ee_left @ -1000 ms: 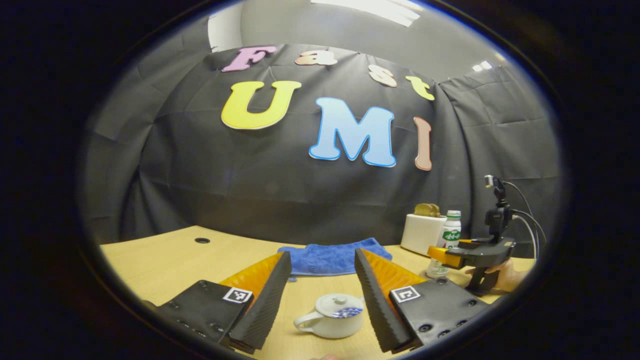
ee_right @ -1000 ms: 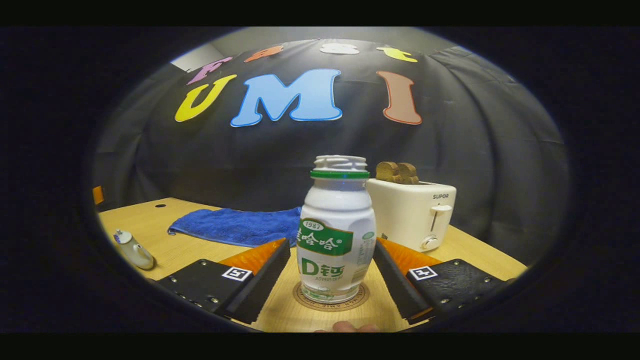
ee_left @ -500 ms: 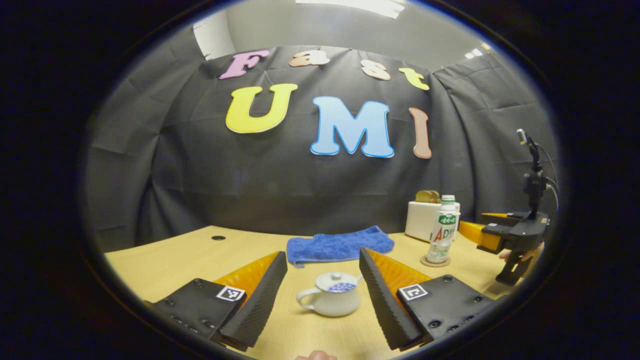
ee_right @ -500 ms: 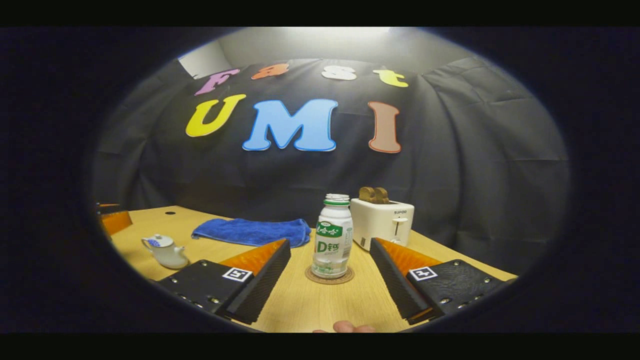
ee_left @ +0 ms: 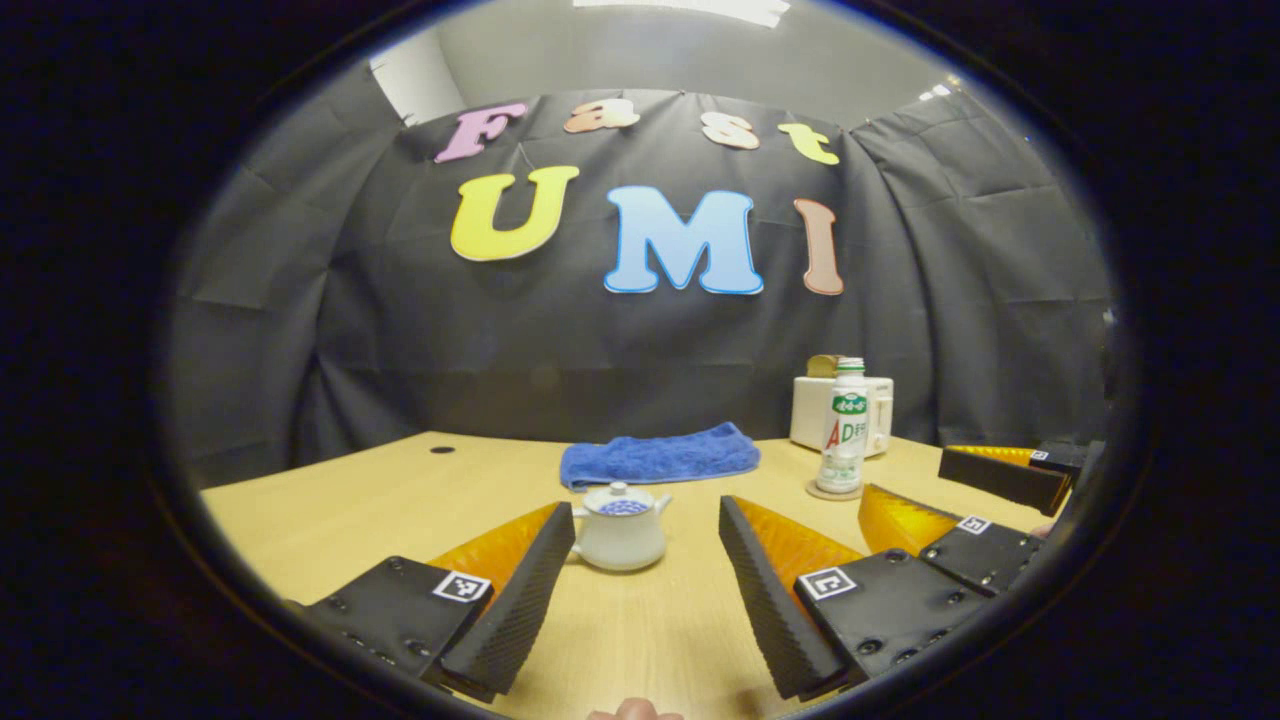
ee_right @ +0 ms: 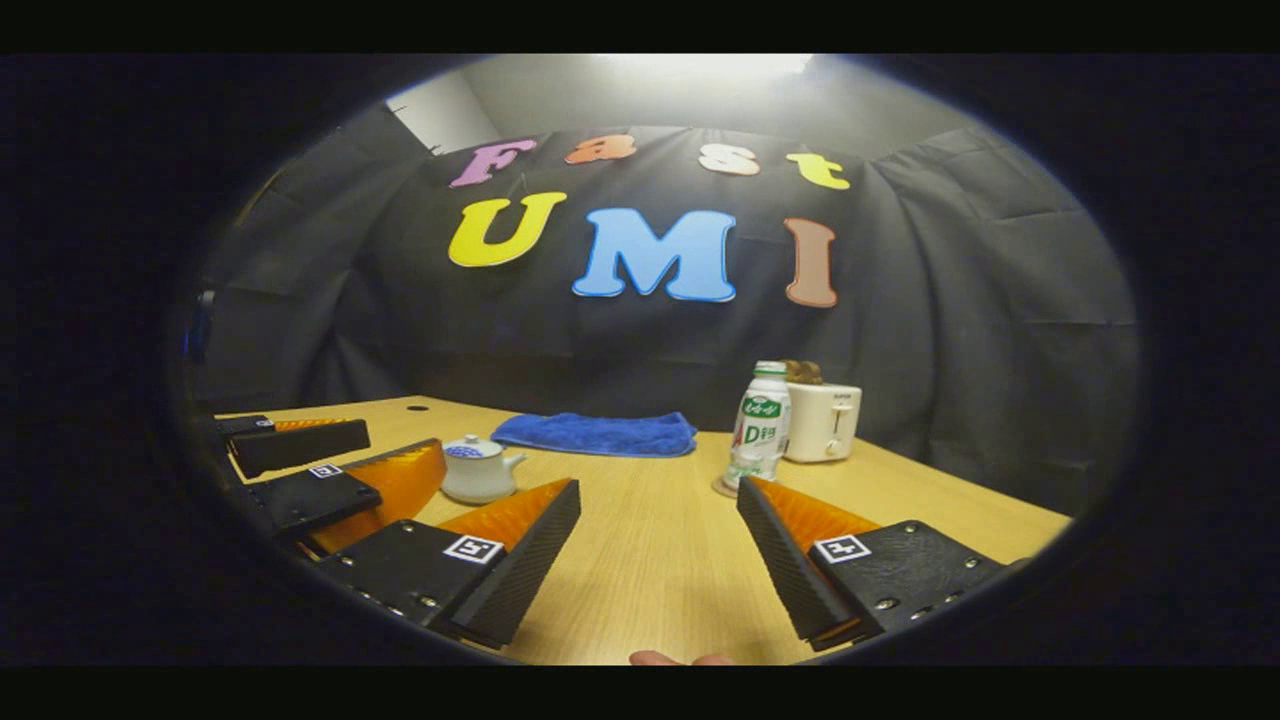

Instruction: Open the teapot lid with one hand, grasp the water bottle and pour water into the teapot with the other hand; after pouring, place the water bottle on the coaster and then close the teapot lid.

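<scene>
A small white teapot (ee_left: 618,535) with its lid (ee_left: 622,503) on stands on the wooden table (ee_left: 400,500), just beyond my open left gripper (ee_left: 645,512), untouched. The white water bottle (ee_left: 845,428) stands upright on a round coaster (ee_left: 830,492) farther right. In the right gripper view, the bottle (ee_right: 762,425) on the coaster (ee_right: 722,489) sits ahead of my open right gripper (ee_right: 658,488), well clear of it; the teapot (ee_right: 478,470) is to the left. Each gripper also appears in the other's view: the right gripper (ee_left: 906,478) and the left gripper (ee_right: 402,441), both empty.
A blue towel (ee_left: 660,455) lies at the back of the table near the booth's wall. A white toaster (ee_right: 825,420) with bread in it stands behind the bottle. A small round hole (ee_left: 440,450) marks the tabletop at the far left.
Both grippers have drawn back toward the table's near edge. The teapot and the bottle now look smaller and farther off. The right gripper has left the bottle standing on the coaster.
</scene>
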